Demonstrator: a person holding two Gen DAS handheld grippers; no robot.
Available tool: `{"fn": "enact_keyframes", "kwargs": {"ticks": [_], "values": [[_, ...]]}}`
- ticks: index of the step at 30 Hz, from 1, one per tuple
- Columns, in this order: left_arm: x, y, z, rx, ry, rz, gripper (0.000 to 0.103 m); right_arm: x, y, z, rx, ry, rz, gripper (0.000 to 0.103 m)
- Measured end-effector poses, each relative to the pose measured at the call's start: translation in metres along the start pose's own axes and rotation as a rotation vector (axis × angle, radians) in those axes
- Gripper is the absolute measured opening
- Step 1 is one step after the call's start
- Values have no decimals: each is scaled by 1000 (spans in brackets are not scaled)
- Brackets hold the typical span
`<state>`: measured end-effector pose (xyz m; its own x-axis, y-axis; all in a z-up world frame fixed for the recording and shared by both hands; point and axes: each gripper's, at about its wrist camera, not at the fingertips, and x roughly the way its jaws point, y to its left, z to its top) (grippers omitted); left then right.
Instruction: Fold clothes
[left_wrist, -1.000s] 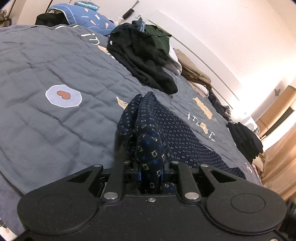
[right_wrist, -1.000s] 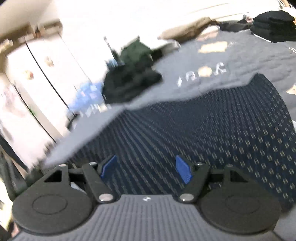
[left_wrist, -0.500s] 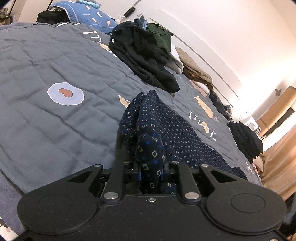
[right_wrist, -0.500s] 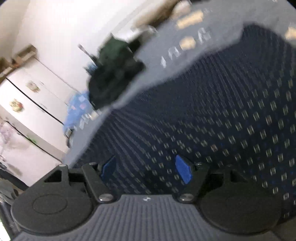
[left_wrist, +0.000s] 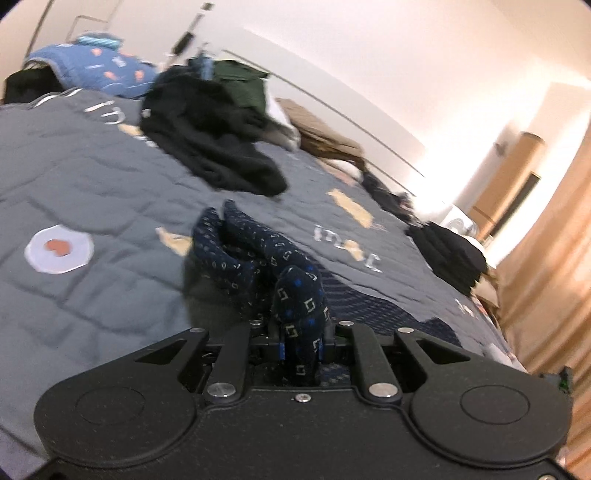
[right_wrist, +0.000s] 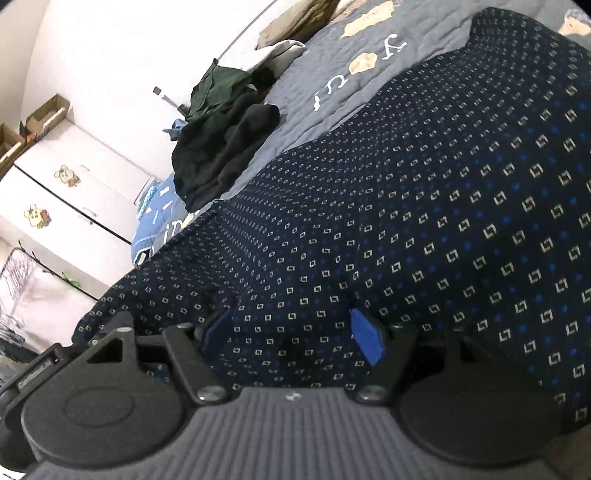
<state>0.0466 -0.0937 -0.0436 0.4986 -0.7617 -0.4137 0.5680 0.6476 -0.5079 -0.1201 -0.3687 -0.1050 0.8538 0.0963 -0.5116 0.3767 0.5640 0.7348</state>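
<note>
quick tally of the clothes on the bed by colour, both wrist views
Navy patterned: 1, the garment pinched in the left gripper
Black: 2, a loose heap and a folded stack
Dark green: 1
Tan: 1
Total: 5 told apart; the far pile may hide more.

Navy patterned garment (right_wrist: 424, 206): soft matt woven cloth, small printed squares. Grey bedspread (left_wrist: 92, 177): quilted cloth, matt, stitched puckers. Black clothes pile (left_wrist: 218, 147): fuzzy matt fabric. Left gripper (left_wrist: 303, 339): matt black plastic, shiny metal screws. Right gripper (right_wrist: 291, 332): ribbed grey plastic, blue pads (right_wrist: 367, 338) smooth.
</note>
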Motion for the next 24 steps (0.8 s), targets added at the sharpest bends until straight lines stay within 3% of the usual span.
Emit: {"fn": "enact_keyframes", "kwargs": {"ticks": [11, 20, 24], "values": [[26, -66, -15, 199, 66, -129, 14, -32, -19, 13, 223, 3, 61, 71], [52, -132, -64, 492, 154, -188, 14, -110, -35, 49, 226, -95, 126, 71], [70, -145, -93, 593, 211, -177, 14, -116, -40, 53, 196, -75, 113, 72]]}}
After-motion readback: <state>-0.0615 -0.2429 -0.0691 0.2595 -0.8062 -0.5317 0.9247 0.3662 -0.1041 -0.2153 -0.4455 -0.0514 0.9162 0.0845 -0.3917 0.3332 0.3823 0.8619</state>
